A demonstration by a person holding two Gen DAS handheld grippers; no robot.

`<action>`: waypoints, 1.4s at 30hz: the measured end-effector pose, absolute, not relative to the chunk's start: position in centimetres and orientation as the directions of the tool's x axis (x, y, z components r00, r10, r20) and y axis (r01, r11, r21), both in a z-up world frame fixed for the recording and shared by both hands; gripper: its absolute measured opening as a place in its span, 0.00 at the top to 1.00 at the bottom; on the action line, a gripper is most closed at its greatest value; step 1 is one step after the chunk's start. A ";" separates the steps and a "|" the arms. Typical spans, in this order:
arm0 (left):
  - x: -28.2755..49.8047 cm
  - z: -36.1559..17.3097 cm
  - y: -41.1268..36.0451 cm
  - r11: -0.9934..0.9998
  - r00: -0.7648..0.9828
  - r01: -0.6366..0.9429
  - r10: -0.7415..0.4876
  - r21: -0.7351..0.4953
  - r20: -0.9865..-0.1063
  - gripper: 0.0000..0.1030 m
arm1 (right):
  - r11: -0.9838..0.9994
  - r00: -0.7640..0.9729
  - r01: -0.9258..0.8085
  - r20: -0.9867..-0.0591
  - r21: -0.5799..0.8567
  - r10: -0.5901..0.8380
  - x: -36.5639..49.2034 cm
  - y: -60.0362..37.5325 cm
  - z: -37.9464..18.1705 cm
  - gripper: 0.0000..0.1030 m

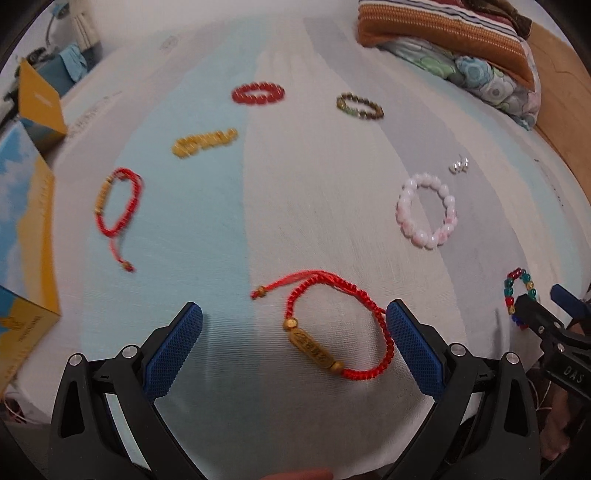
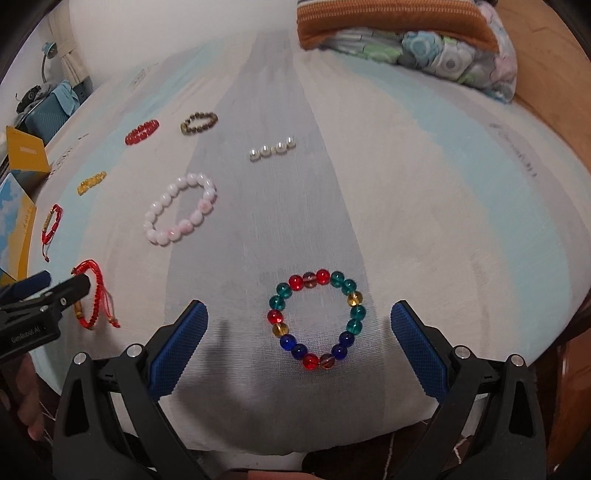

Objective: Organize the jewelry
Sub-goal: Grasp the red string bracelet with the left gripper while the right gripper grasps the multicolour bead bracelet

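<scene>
Several bracelets lie on a pale striped sheet. My left gripper is open, its fingers either side of a red cord bracelet with a gold charm, which touches the right pad. My right gripper is open around a multicolour glass bead bracelet, not touching it. Farther off lie a pink bead bracelet, a second red cord bracelet, a yellow bracelet, a red bead bracelet, a brown bead bracelet and a row of pearls.
A yellow and blue carton stands at the left edge of the bed, with an open yellow box behind it. Folded bedding and an orange striped pillow lie at the far right. A wooden bed frame runs along the right.
</scene>
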State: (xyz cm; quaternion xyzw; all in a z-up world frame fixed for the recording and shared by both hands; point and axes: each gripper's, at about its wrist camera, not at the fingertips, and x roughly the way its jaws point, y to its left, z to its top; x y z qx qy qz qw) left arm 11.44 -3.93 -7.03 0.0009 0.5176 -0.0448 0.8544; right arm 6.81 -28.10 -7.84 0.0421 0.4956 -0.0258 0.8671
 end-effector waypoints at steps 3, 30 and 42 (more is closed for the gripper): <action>11.5 -8.1 -3.9 0.995 0.450 0.084 -0.092 -0.061 -0.888 0.06 | 0.995 0.478 0.084 -0.878 0.053 0.006 7.2 -28.1 -8.8 0.13; 10.4 -8.1 -3.8 0.982 0.460 0.158 -0.164 -0.101 -0.873 0.91 | 0.984 0.483 0.159 -0.876 0.078 -0.009 7.2 -29.1 -9.3 0.82; 10.1 -7.7 -3.8 0.981 0.475 0.164 -0.173 -0.106 -0.863 0.91 | 0.987 0.532 0.125 -0.847 0.098 0.017 6.7 -28.5 -8.3 0.91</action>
